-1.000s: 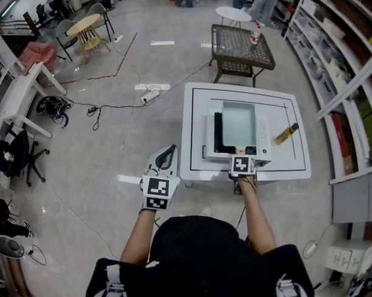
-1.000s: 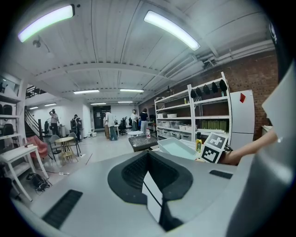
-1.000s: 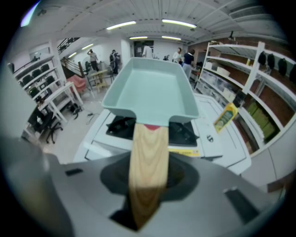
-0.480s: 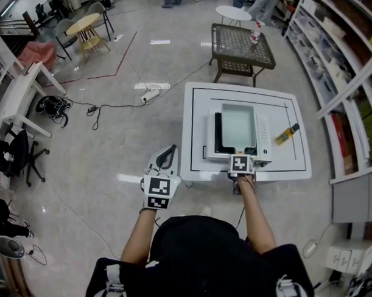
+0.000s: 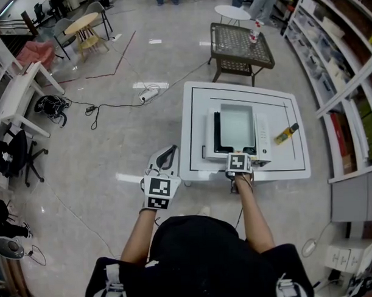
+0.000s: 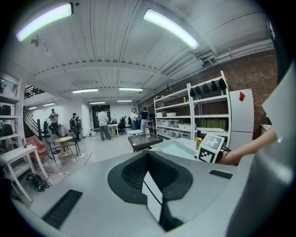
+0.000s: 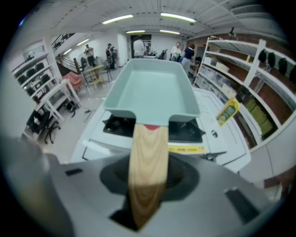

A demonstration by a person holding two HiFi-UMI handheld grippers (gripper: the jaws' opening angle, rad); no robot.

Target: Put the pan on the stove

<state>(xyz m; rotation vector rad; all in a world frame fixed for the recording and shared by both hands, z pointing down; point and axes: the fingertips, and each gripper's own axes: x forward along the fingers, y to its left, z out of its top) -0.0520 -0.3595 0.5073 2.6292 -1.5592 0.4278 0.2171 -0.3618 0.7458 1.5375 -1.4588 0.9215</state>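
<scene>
Head view: a white counter (image 5: 194,114) stands on the grey floor ahead of the person, and a white stove (image 5: 262,136) sits on it. The pale green rectangular pan (image 5: 237,126) lies over the stove's black burner area, its long side running from 6 to 12 o'clock. Whether its base rests on the burners or hangs just above them cannot be told. The right hand-held gripper (image 5: 241,155) is at the pan's 6 o'clock end, at the counter's near edge. In the right gripper view the pan's wooden handle (image 7: 148,157) runs straight back into the jaws, which are clamped on it. A black burner (image 7: 118,125) shows under the pan's near left corner. A yellow bottle (image 5: 286,134) lies on the counter at 3 o'clock of the pan, apart from the stove. The left hand-held gripper (image 5: 169,151) is off the counter at its 8 o'clock corner, over the floor. Its jaws are clenched with nothing between them.
</scene>
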